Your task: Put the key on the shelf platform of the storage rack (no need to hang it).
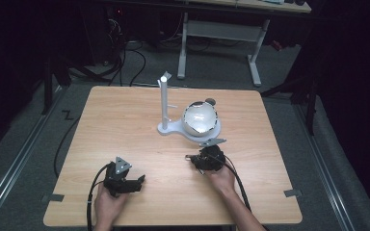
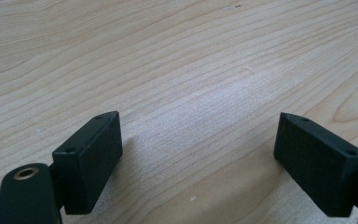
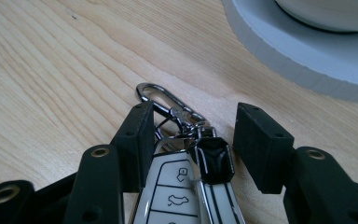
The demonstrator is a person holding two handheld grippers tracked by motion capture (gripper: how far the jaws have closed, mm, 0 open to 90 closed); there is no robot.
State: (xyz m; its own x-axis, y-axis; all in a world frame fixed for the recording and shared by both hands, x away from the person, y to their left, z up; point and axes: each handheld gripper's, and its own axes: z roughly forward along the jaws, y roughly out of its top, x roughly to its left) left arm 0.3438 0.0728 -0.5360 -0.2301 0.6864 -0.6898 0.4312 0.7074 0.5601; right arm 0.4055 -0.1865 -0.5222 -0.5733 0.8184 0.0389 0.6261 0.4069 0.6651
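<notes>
Light wooden table seen from above, with 2 hand-held black two-jaw grippers near its front edge. Left gripper resting low at front left, held by the left hand; in the left gripper view, jaws spread wide over bare wood grain, nothing between them. Right gripper held by the right hand at centre front, just short of the pale grey flat stand base.

White car key fob with black trim and printed button icons lying flat on the table between the jaws of the right gripper. Left jaw pad against the fob's edge, or very nearly so; right jaw pad apart from it, a strip of wood showing between. Jaws part-way spread, not pinching the fob. Shiny metal snap hook and small rings at the fob's far end, pointing out past the jaw tips toward the stand base.

On that base, a white upright post at the left and a round white bowl with a dark rim at the right.
</notes>
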